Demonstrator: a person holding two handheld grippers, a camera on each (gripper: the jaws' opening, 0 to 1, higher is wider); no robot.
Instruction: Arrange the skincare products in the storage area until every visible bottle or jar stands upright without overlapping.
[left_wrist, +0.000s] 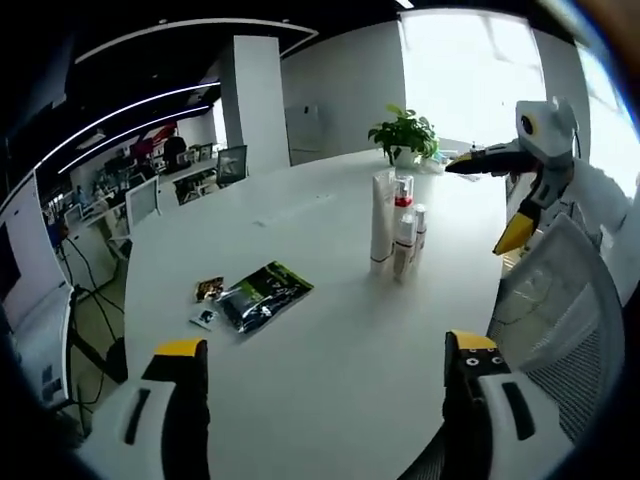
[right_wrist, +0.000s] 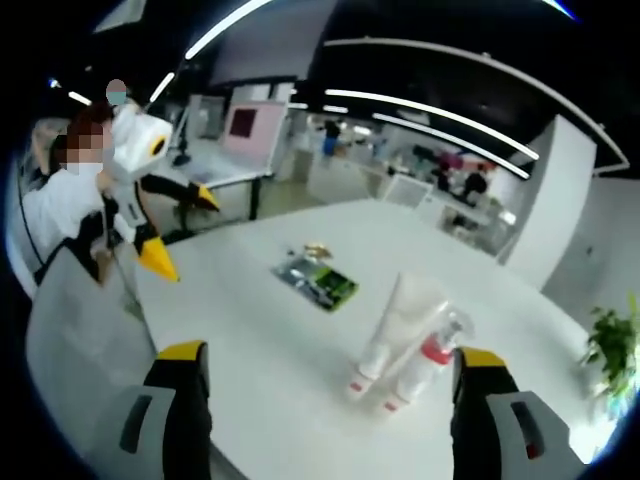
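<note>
Packets are lying flat at the left of the white table (left_wrist: 330, 330) in the left gripper view: a small brown sachet (left_wrist: 209, 289), a small grey sachet (left_wrist: 204, 318) just beside it, and a larger dark green pouch (left_wrist: 262, 295) touching or nearly touching both. Further right, the skincare products are standing upright in a tight cluster near the table's middle: a tall white tube (left_wrist: 382, 220), a clear pump bottle with a red collar (left_wrist: 404, 195), and two small white bottles (left_wrist: 405, 247) in front; whether they are touching cannot be told. A potted plant (left_wrist: 404, 133) is sitting at the far edge. The left gripper (left_wrist: 325, 362) is hovering over the near table edge, jaws spread wide, gripping nothing. The right gripper (left_wrist: 500, 200) is entering at the right, jaws parted, well apart from the bottles. A mesh chair back (left_wrist: 565, 320) is standing lower right.

In the right gripper view, the right gripper (right_wrist: 332, 368) is hovering wide apart and empty, with the tube (right_wrist: 395, 320) and the red-collared bottle (right_wrist: 432, 352) between its jaws' lines of sight.
</note>
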